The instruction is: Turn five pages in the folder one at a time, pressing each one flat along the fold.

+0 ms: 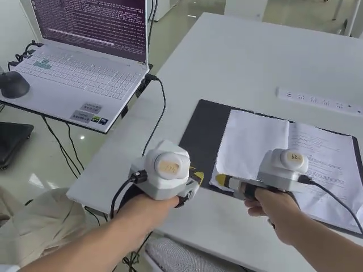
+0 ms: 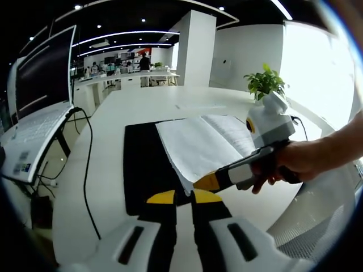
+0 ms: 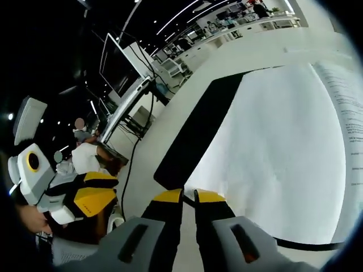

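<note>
With the folder open on the table, your right gripper, jaws pressed together, sat at the left page's near corner (left gripper likewise closed); pressing wanted slow strokes toward the fold.

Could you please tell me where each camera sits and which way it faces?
Head view: on the headset, looking down at the folder; left gripper, right gripper and forearms show.
Left gripper view: on the left gripper, facing the folder; right gripper and hand enter from the right.
Right gripper view: on the right gripper, low over the white page; left gripper at left.
All three share the folder.
</note>
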A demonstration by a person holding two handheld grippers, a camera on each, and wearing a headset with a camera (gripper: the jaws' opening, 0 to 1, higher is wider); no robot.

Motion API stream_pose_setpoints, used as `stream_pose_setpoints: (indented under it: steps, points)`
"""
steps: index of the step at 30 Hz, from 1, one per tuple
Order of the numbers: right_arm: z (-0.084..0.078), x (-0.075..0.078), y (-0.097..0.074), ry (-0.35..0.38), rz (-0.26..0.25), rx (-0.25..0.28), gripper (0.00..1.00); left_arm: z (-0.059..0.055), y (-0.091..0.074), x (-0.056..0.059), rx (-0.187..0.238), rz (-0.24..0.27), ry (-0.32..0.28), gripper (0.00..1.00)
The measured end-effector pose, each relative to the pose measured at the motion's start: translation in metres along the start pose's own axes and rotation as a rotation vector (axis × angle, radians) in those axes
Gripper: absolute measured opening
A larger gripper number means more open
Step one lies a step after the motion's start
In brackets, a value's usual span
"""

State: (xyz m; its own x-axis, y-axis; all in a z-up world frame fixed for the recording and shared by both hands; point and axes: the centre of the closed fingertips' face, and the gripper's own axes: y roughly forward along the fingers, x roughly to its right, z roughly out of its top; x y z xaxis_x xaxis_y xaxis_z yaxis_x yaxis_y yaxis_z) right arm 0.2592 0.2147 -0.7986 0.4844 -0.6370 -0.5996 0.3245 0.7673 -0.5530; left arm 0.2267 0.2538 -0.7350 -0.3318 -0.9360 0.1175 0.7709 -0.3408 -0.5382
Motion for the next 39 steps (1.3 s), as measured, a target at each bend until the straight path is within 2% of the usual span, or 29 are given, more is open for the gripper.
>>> stream_pose_setpoints:
  steps: [7, 14, 20, 25, 29, 30, 34, 37, 39]
  points:
    - [-0.005, -0.006, -0.006, 0.009, 0.04, -0.001, 0.05, -0.009, 0.01, 0.005, -0.02, -0.012, -0.009, 0.07]
    - [0.012, 0.006, -0.024, 0.027, 0.045, 0.05, 0.04, -0.013, 0.029, 0.014, -0.048, -0.037, 0.005, 0.06]
    - [0.031, 0.034, -0.043, 0.06, 0.019, 0.099, 0.03, -0.006, 0.057, 0.024, -0.031, -0.075, 0.023, 0.05]
    - [0.054, 0.064, -0.058, 0.1, -0.011, 0.148, 0.03, -0.007, 0.079, 0.032, -0.043, -0.094, 0.022, 0.05]
    - [0.072, 0.084, -0.068, 0.125, -0.024, 0.187, 0.03, -0.008, 0.095, 0.033, -0.05, -0.092, 0.012, 0.04]
    - [0.077, 0.092, -0.07, 0.137, -0.03, 0.199, 0.02, -0.009, 0.098, 0.033, -0.053, -0.089, 0.01, 0.04]
    - [0.088, 0.103, -0.08, 0.165, -0.052, 0.222, 0.01, -0.018, 0.107, 0.033, -0.08, -0.082, 0.001, 0.01]
    - [0.097, 0.113, -0.083, 0.191, -0.06, 0.234, 0.0, -0.022, 0.109, 0.033, -0.09, -0.074, 0.001, 0.0]
    - [0.102, 0.122, -0.083, 0.215, -0.072, 0.242, 0.0, -0.029, 0.109, 0.032, -0.111, -0.068, 0.0, 0.0]
